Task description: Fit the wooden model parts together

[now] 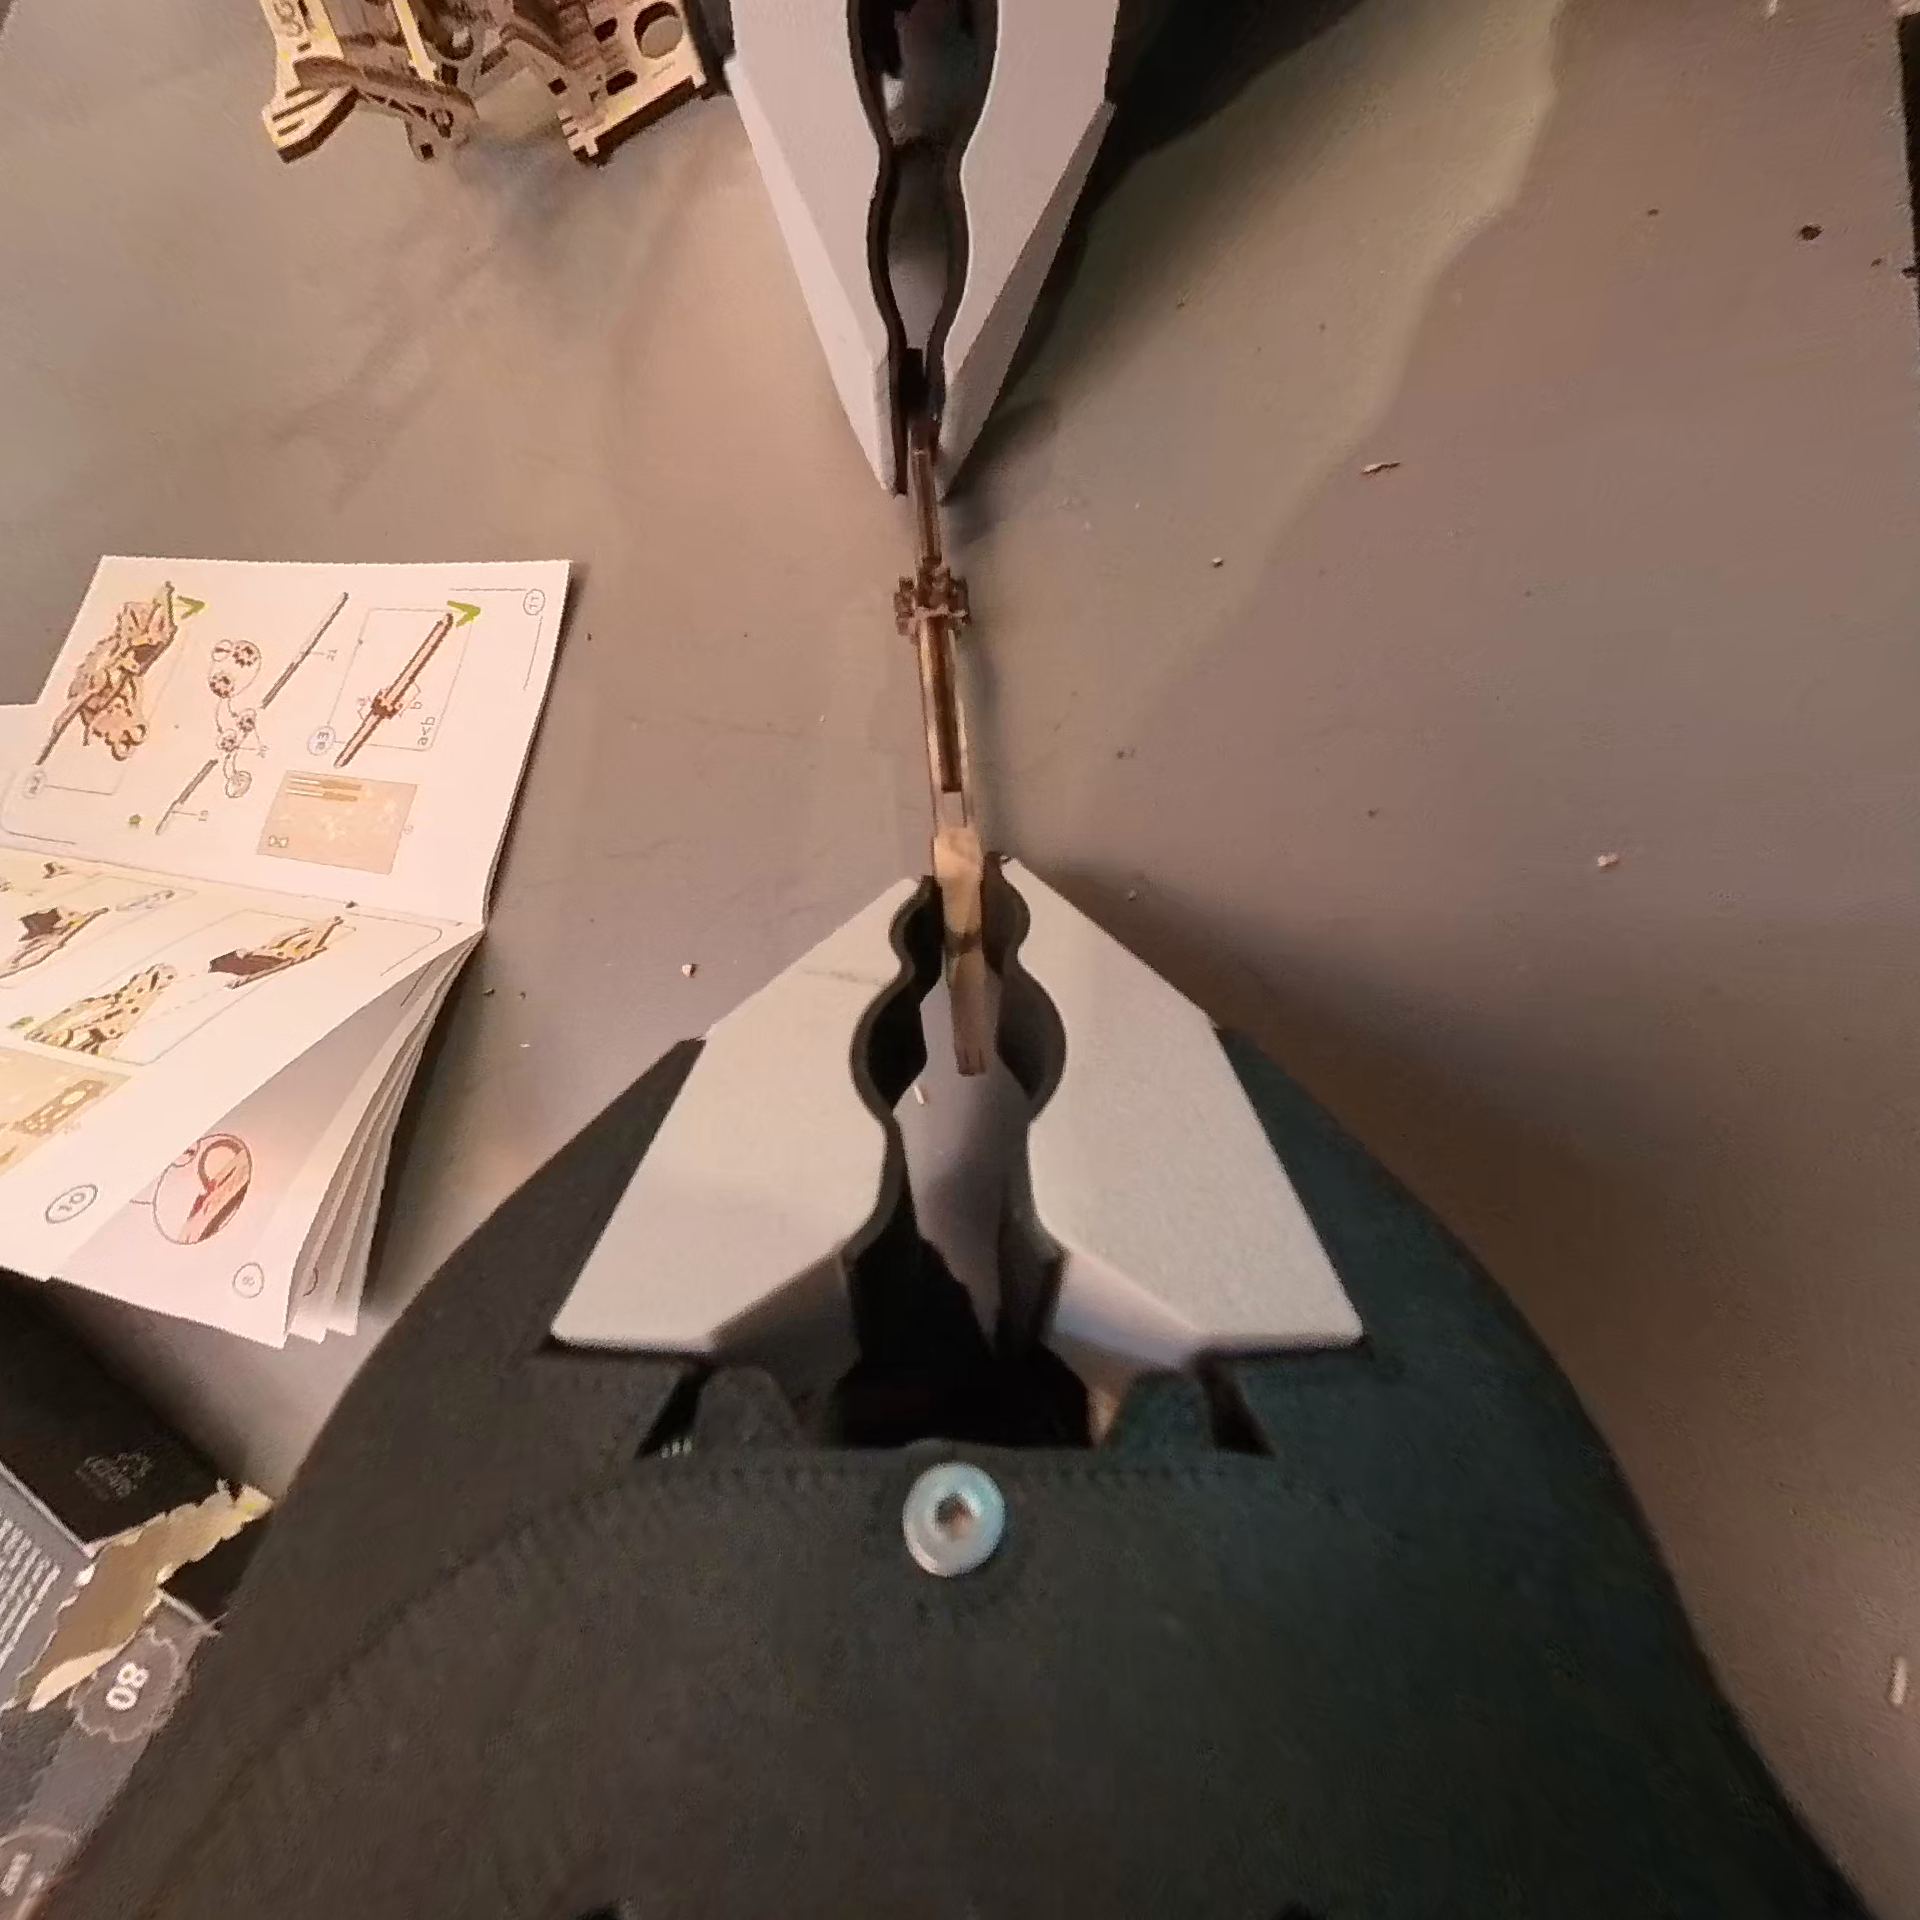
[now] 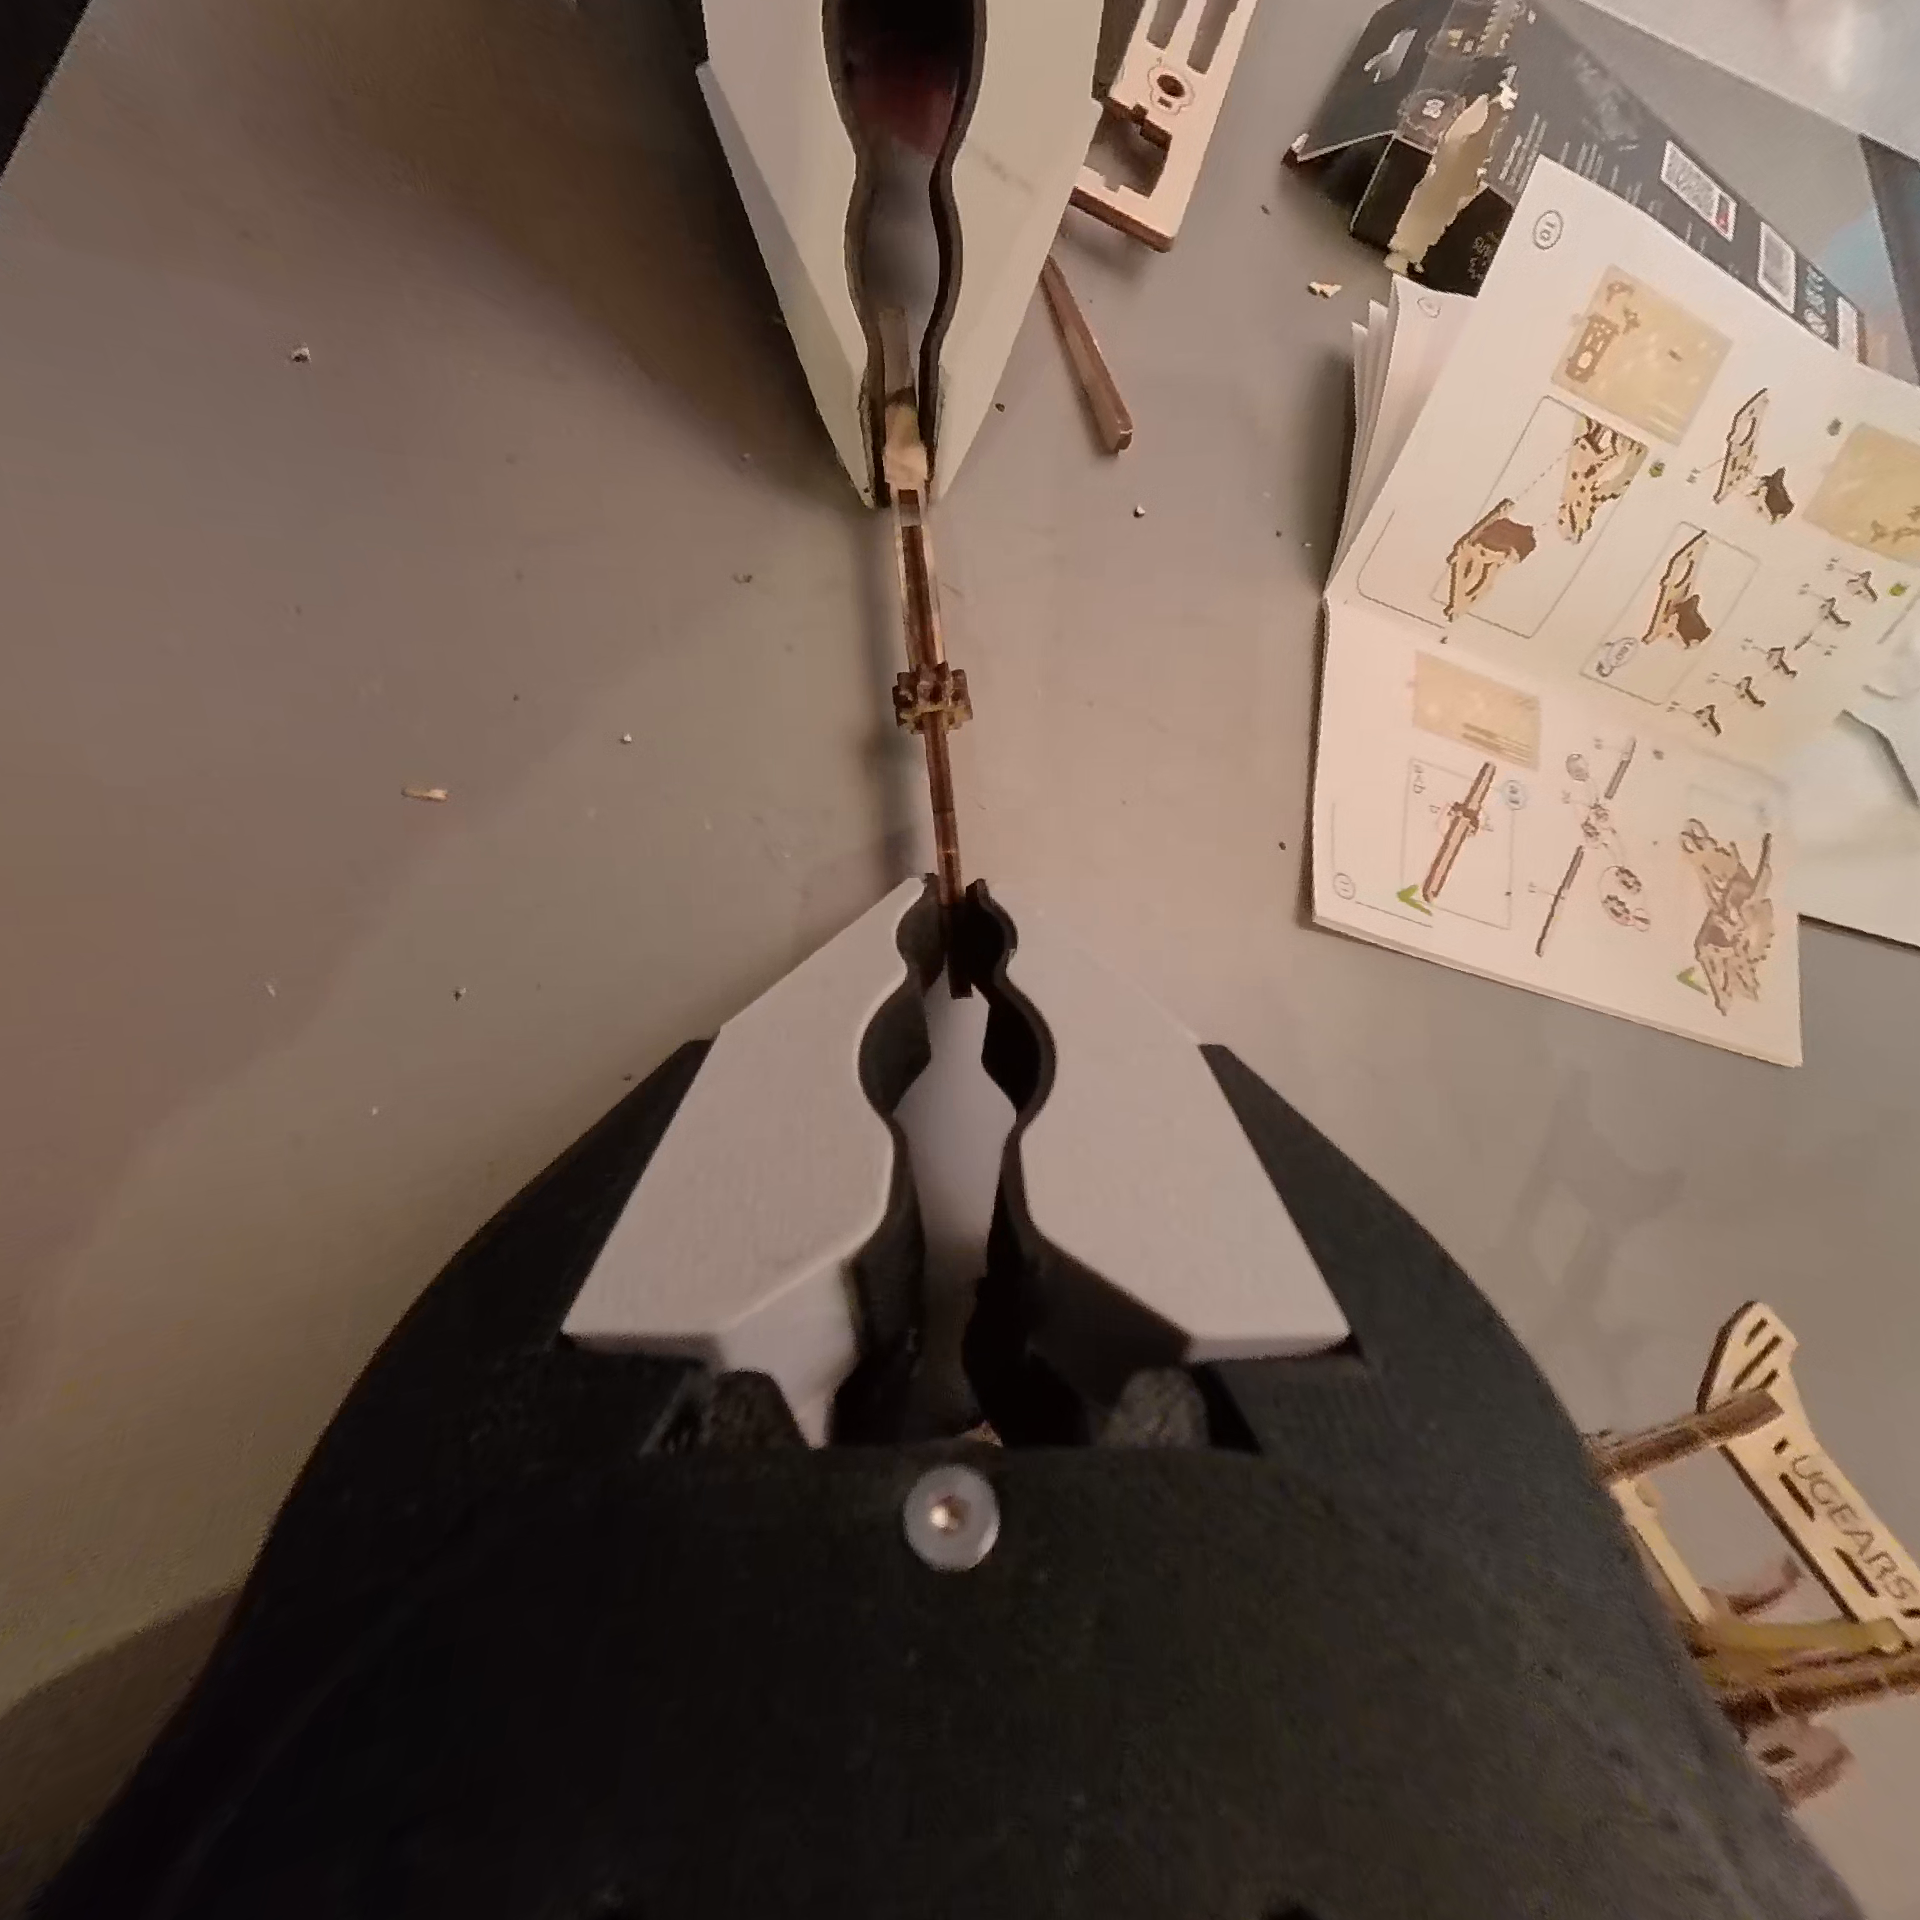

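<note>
- Left gripper [image 1: 961, 883] and right gripper [image 2: 948, 902] each pinched tight on opposite ends of the wooden axle [image 1: 940, 681], small gear [image 2: 932, 700] midway between tips.
- Risk: uneven pull bends or snaps thin axle.

Wooden axle [image 1: 940, 675] spans btwn the two grippers, tips facing: left gripper [image 1: 961, 883] near end, right gripper [image 1: 920, 457] far end. Small gear [image 1: 932, 606] mid-axle. Booklet [image 1: 260, 883] left on table [image 1: 1455, 623]; model [image 1: 468, 73] far left.
</note>
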